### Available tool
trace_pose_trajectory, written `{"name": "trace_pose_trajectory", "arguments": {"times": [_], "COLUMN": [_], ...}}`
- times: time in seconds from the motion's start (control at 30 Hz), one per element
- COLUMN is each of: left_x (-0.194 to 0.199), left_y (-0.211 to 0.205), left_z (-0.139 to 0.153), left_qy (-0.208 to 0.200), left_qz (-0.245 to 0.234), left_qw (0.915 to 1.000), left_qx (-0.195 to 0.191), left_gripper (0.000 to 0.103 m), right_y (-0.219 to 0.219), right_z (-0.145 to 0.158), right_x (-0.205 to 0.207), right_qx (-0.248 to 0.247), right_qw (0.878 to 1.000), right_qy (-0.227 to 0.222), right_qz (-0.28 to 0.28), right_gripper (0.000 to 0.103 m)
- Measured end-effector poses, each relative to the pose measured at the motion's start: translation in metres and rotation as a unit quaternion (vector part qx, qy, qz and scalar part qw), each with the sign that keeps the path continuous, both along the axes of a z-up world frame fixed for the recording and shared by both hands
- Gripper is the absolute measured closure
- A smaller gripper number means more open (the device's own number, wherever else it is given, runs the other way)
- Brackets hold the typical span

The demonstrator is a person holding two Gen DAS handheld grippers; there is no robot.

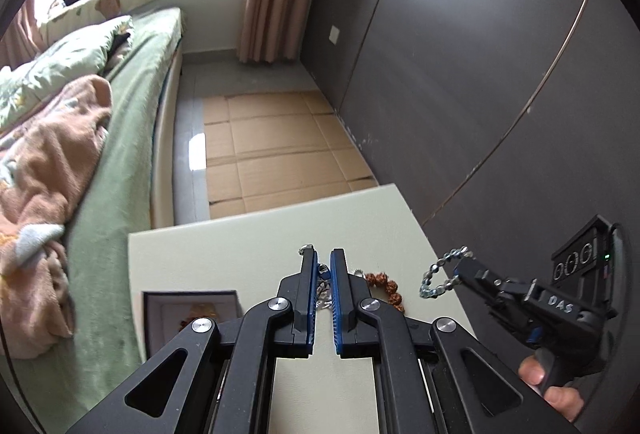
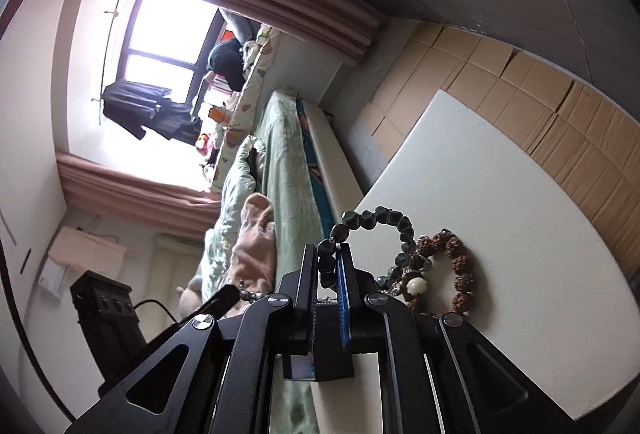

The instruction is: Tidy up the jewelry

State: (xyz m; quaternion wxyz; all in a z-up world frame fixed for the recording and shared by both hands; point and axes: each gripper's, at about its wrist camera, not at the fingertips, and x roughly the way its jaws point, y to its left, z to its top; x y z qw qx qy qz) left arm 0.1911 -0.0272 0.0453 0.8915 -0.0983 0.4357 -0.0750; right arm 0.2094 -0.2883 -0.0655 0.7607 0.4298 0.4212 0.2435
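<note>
Left gripper (image 1: 323,258) is clenched on a thin silver chain (image 1: 322,294), which hangs between and below the blue pads (image 1: 335,298) and is mostly hidden by the jaws. Right gripper (image 2: 331,258) is grasping a dark bead bracelet (image 2: 380,230); the loop stands out ahead of and right of its tips, clear of the white table (image 2: 520,194). In the left wrist view the same bracelet (image 1: 444,272) dangles off the right gripper (image 1: 460,268), well right of the left tips. A brown bead bracelet (image 2: 460,270) lies on the table just right of the right jaws, with a white bead (image 2: 416,286) beside it. A box (image 1: 188,310) sits left of and below the left jaws.

Risks, as a guess: the chain is thin, so it could slip from the pads or snag on the brown beads. The dark bracelet is pinched on one bead only; a swing may roll it out. The two hanging pieces could tangle if the grippers get close.
</note>
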Motion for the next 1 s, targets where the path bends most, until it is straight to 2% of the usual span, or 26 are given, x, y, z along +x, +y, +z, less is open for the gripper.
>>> {"name": "trace_pose_trajectory", "arguments": {"times": [0.37,0.73,1.0], "left_x": [-0.031,-0.061,-0.069], "left_y": [0.029,0.043,0.058], "left_z": [0.085,0.162,0.188], "left_qy": [-0.071,-0.133,-0.153], "left_qz": [0.011,0.02,0.034], "left_qw": [0.9971,0.9896,0.9856], "left_qx": [0.024,0.051,0.064], "left_gripper": [0.097,0.097,0.097], "right_y": [0.043,0.077,0.122], "right_z": [0.028,0.053,0.063], "right_x": [-0.006,-0.015,-0.026], "right_qx": [0.003,0.006,0.003], "right_qw": [0.995,0.985,0.971], "right_qy": [-0.077,-0.126,-0.154], "right_qz": [0.063,0.119,0.181], "right_gripper": [0.093,0.093,0.093]}}
